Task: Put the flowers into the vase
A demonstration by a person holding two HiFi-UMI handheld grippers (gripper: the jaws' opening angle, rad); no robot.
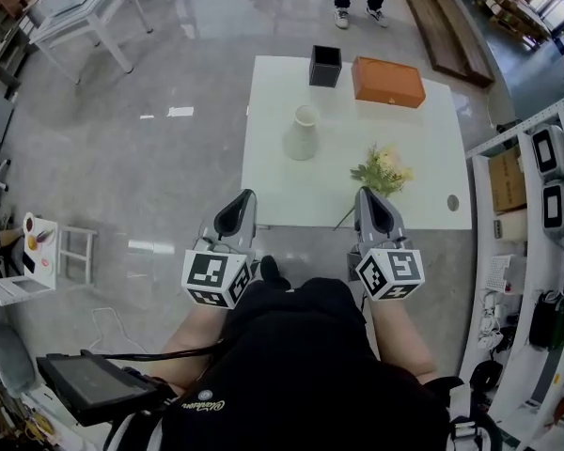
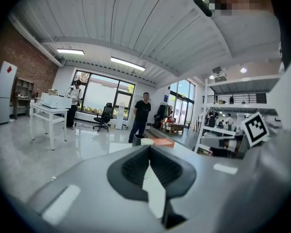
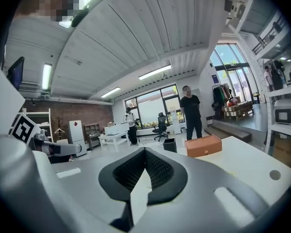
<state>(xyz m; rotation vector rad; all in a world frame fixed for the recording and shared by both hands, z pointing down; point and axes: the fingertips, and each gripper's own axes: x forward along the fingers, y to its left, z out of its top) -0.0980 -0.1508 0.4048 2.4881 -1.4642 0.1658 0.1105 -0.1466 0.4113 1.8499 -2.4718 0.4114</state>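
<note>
Table (image 1: 423, 158), white: vase (image 1: 302, 134) upright, centre-left. Flowers (image 1: 383, 169) lie flat to its right, apart from it, stem toward near edge. Black box (image 1: 325, 66) & orange box (image 1: 387, 81) at far edge. L gripper (image 1: 247, 197): jaws together, empty, over near edge. R gripper (image 1: 368, 197): jaws together, empty, near flower stem.

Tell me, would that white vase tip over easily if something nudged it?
Probably not easily: the vase widens toward its base and stands upright on the flat table. It looks like smooth ceramic, so it is likely fairly heavy, slippery and breakable.
</note>
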